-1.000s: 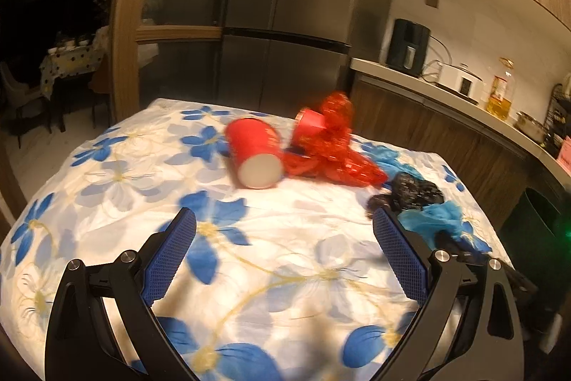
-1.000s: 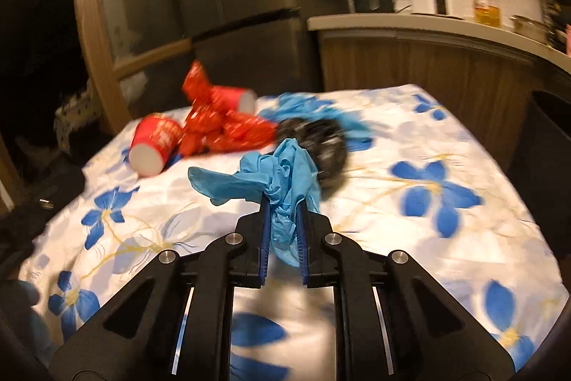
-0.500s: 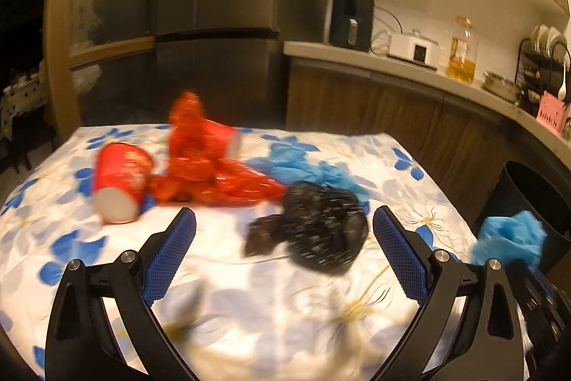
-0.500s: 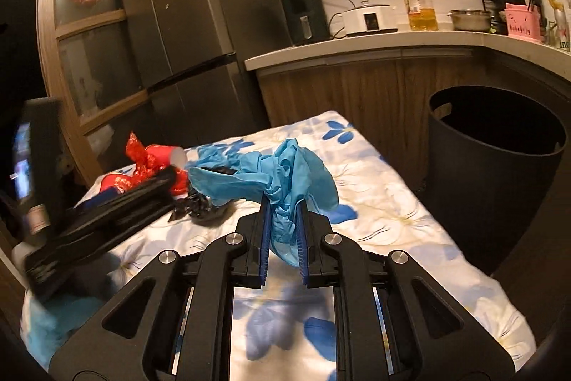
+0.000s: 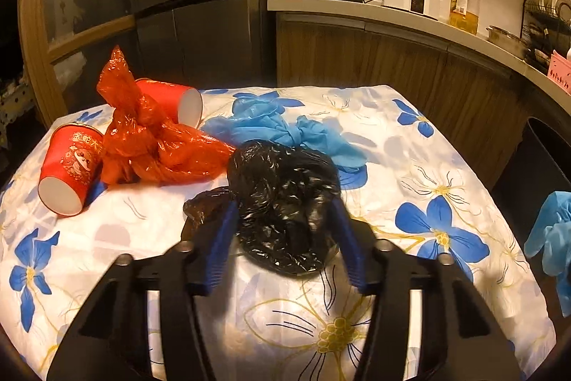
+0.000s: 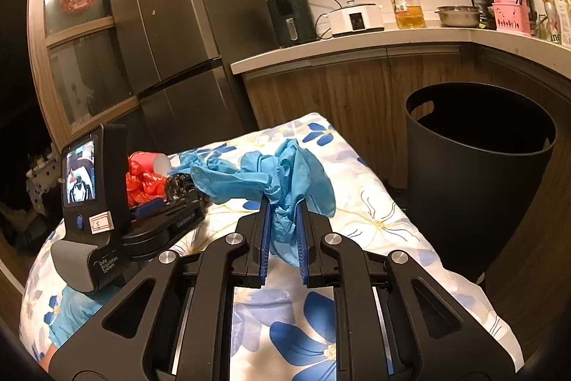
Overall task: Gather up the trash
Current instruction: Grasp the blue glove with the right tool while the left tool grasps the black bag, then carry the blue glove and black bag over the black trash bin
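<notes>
Left wrist view: the left gripper (image 5: 283,234) reaches in from 6 o'clock, and its jaws are closing around the black bag (image 5: 282,202), a crumpled glossy wad at the middle of the table (image 5: 446,166). The blue pads are blurred; they sit against the bag's two sides, but whether they press it yet cannot be told. A loose flap of the bag sticks out toward 9 o'clock, past the left pad. From the bag, a red bag (image 5: 153,145) lies at 10 o'clock, knotted and rumpled, touching it or nearly so. One red cup (image 5: 69,172) lies on its side at 9 o'clock of the red bag, mouth toward the camera; a second cup (image 5: 175,100) lies behind the red bag, mouth toward 3 o'clock. Blue gloves (image 5: 285,131) are heaped at 12 o'clock of the black bag, just beside it. At the frame's 3 o'clock edge hangs another blue glove (image 5: 551,234), off the table's side, with the dark bin (image 5: 535,163) above it.

Right wrist view: the right gripper (image 6: 283,238) has its fingers nearly together, pinching the blue glove (image 6: 282,174), which bulges above the pads and trails toward 9 o'clock, held above the table (image 6: 392,220). The bin (image 6: 478,174) stands open at 3 o'clock, beside the table's edge. At 9 o'clock the left gripper (image 6: 171,202) lies low over the table, with the red bag (image 6: 144,184) and a cup (image 6: 150,161) beyond it, and the black bag (image 6: 178,184) at its tip.
</notes>
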A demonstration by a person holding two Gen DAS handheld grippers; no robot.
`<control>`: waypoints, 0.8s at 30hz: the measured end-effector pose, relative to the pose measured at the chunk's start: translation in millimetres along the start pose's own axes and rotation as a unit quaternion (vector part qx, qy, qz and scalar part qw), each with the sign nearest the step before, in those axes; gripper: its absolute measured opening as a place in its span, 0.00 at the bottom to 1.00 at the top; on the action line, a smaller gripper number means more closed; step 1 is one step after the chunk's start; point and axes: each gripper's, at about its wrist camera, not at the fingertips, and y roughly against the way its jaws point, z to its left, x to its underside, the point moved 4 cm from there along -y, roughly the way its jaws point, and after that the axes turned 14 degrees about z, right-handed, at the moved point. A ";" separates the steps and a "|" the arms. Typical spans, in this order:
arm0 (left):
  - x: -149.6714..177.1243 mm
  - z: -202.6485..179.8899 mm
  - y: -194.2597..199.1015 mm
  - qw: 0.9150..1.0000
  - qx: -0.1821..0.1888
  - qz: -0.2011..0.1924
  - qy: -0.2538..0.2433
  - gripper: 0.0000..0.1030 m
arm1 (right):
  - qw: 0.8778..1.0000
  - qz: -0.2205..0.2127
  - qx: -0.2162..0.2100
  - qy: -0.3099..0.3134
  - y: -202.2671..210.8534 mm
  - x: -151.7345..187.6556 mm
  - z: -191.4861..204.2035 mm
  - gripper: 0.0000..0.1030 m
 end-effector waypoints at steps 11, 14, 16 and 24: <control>16.3 13.3 17.9 0.999 0.034 -0.007 0.020 0.02 | 1.000 -0.005 -0.003 -0.003 8.6 -0.1 1.3 0.12; 26.4 23.2 34.7 0.998 0.048 -0.017 0.038 0.02 | 1.000 -0.009 -0.004 -0.003 13.4 0.3 -0.5 0.12; 33.2 28.9 51.4 0.997 0.058 -0.030 0.047 0.02 | 1.000 -0.012 -0.007 -0.005 17.3 0.4 -1.5 0.12; 38.0 18.8 97.6 0.994 0.074 -0.072 0.034 0.02 | 0.999 -0.029 -0.012 -0.005 36.0 -0.3 -4.8 0.12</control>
